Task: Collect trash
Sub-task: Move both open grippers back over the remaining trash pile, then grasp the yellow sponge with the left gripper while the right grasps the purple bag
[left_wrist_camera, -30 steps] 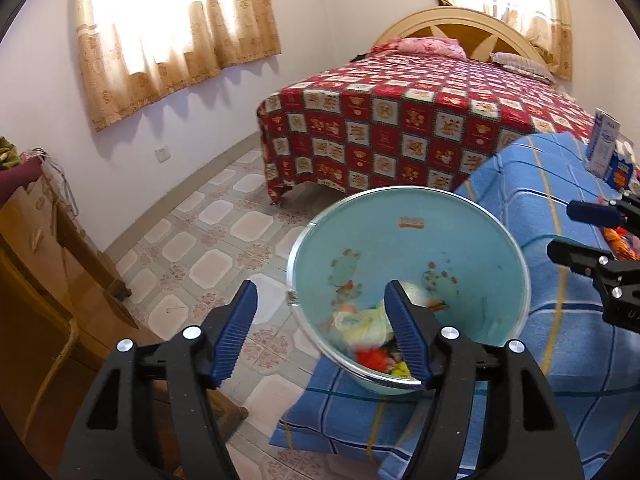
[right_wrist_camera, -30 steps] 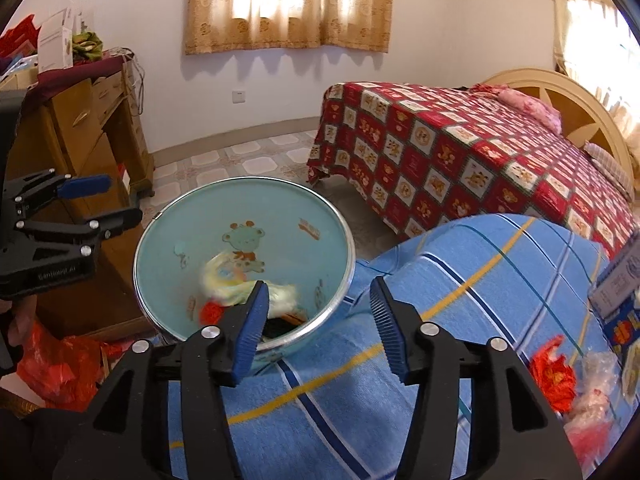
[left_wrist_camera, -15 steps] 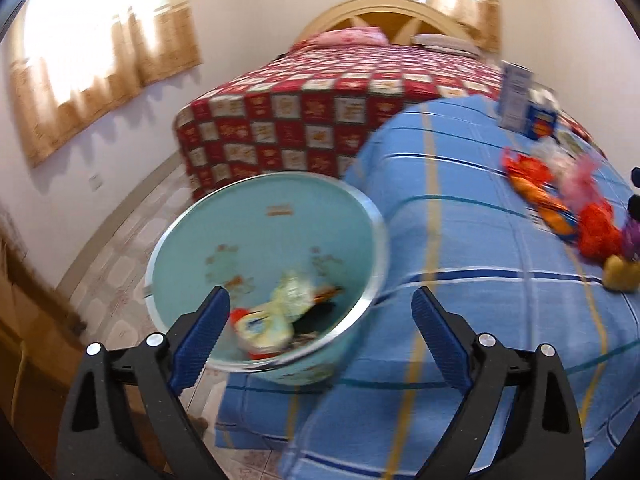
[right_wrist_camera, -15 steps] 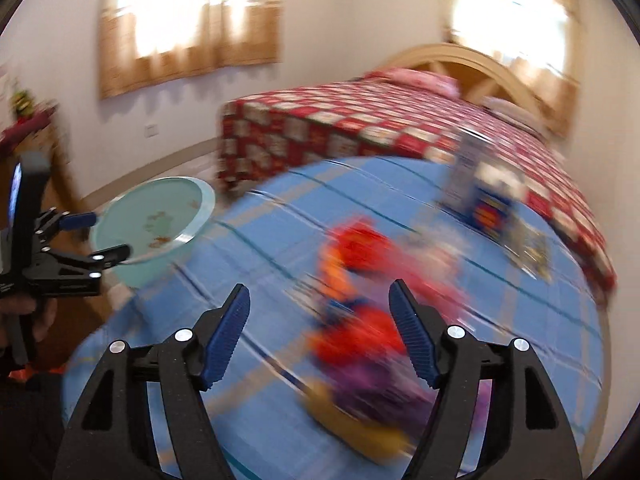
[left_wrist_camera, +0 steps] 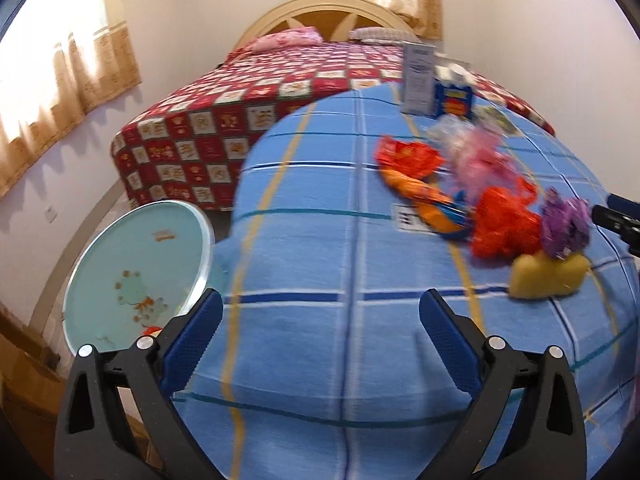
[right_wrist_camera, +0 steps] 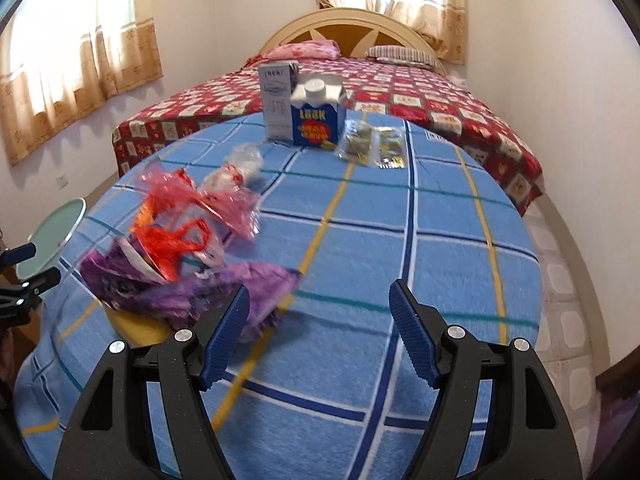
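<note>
Hovering wide open and empty, the right hand-held gripper (right_wrist_camera: 316, 332) has the purple wrapper (right_wrist_camera: 224, 292) touching its left finger at ten o'clock, nearer than the equally open, empty left hand-held gripper (left_wrist_camera: 320, 334).

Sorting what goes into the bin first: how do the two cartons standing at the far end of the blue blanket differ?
The grey carton is taller and slimmer; the blue carton is shorter and squatter. The grey carton is pale with faint print, whereas the blue carton carries bright yellow and red lettering. The blue carton shows a white round cap on a sloped top; no cap is visible on the grey carton. Both stand upright, side by side on the blue blanket.
</note>
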